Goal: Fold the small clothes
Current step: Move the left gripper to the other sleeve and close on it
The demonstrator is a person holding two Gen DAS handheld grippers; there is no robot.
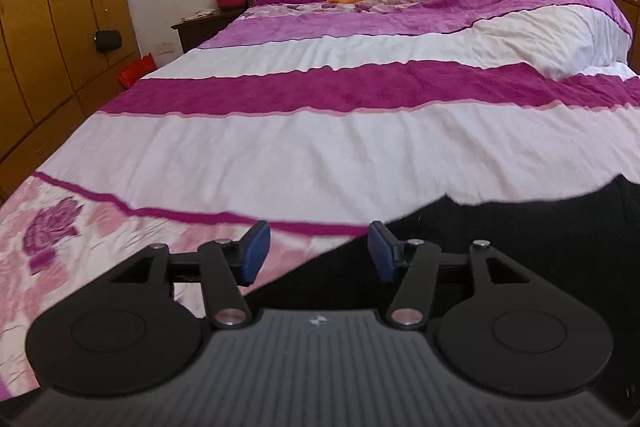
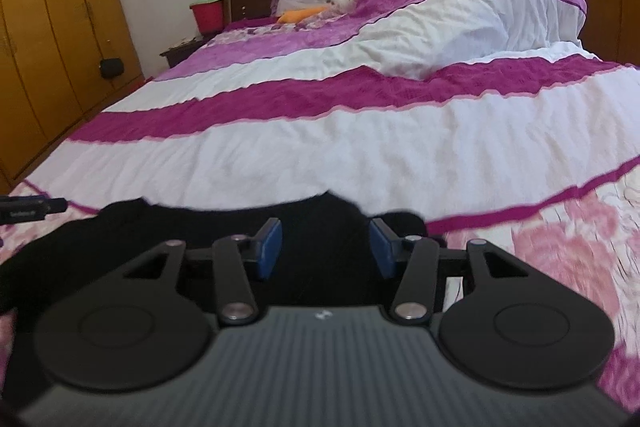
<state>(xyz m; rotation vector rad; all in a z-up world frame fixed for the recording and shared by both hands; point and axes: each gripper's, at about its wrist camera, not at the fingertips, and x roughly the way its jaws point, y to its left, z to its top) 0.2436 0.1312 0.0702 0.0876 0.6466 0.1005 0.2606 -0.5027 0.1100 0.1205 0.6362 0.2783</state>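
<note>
Your left gripper [image 1: 318, 251] and right gripper [image 2: 326, 247] hold nothing, jaws wide apart, over the black garment [image 2: 320, 223] at the bed's [image 2: 360, 147] near edge, seemingly not yet folded.

Black tongs [image 1: 319, 250], blue pads [image 1: 256, 251], silver screws.

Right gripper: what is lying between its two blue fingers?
In the right wrist view, the black garment fills the gap of the open right gripper. Its fingers do not pinch it yet.
</note>
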